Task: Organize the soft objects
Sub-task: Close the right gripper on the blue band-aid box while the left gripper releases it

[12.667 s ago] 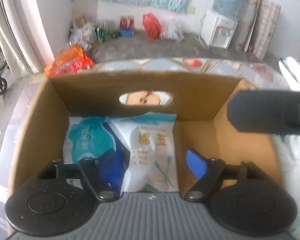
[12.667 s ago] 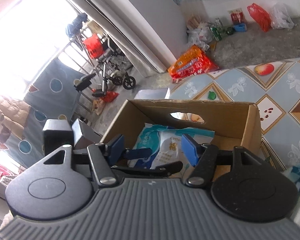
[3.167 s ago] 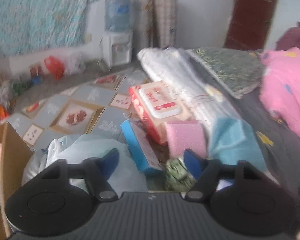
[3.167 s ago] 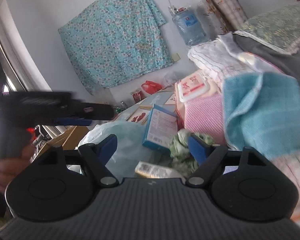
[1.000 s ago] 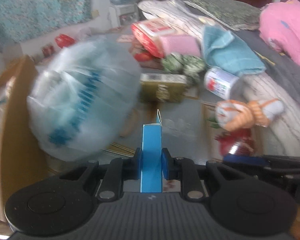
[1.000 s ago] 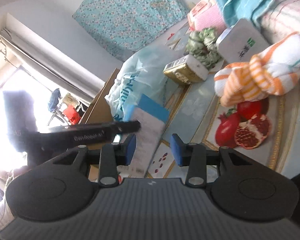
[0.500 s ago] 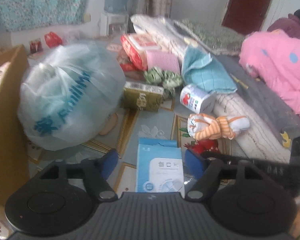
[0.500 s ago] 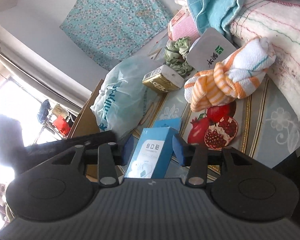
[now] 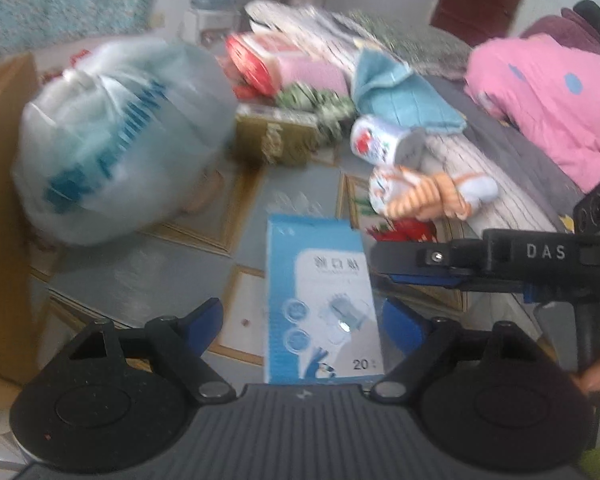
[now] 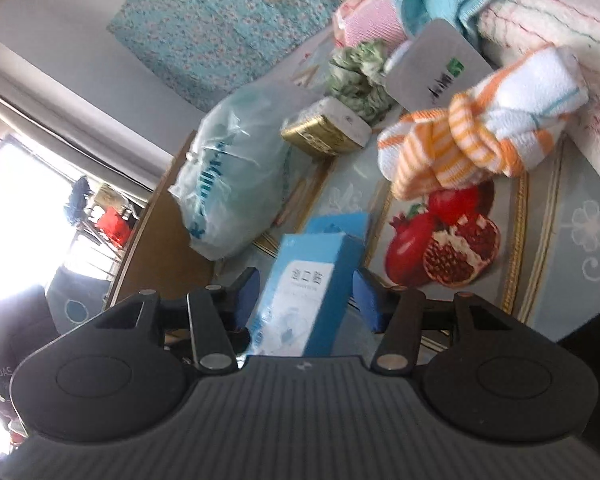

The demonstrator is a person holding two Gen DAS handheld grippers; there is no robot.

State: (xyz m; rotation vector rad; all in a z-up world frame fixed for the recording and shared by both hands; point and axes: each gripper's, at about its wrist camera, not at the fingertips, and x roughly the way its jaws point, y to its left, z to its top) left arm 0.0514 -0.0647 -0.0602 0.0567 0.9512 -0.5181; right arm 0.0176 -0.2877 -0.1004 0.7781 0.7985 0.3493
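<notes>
A light blue carton (image 9: pixel 320 280) lies face up on the patterned tablecloth (image 9: pixel 148 264). My left gripper (image 9: pixel 302 312) stands over it with jaws wide and still opening, pads well clear of its sides. My right gripper (image 10: pixel 306 292) straddles the same carton (image 10: pixel 320 256). Its jaws are opening and the pads flank the carton closely, with no clear press. One right finger (image 9: pixel 420 258) shows beside the carton. An orange-striped knotted towel (image 10: pixel 480 140) lies just beyond. Farther back are a teal cloth (image 9: pixel 400 100) and a green scrunched cloth (image 10: pixel 356 76).
A tied plastic bag (image 9: pixel 120 132) leans against a cardboard box (image 9: pixel 0 200) on the left. A gold pack (image 10: pixel 324 132), a white canister (image 9: pixel 384 144), a pink pad (image 9: pixel 316 74) and folded bedding (image 10: pixel 540 20) crowd the back. Pink blanket (image 9: pixel 548 100) at right.
My left gripper let go of the blue carton and spread wide; the carton went from edge-on in its jaws to flat on the table. My right gripper came around it, jaws widening.
</notes>
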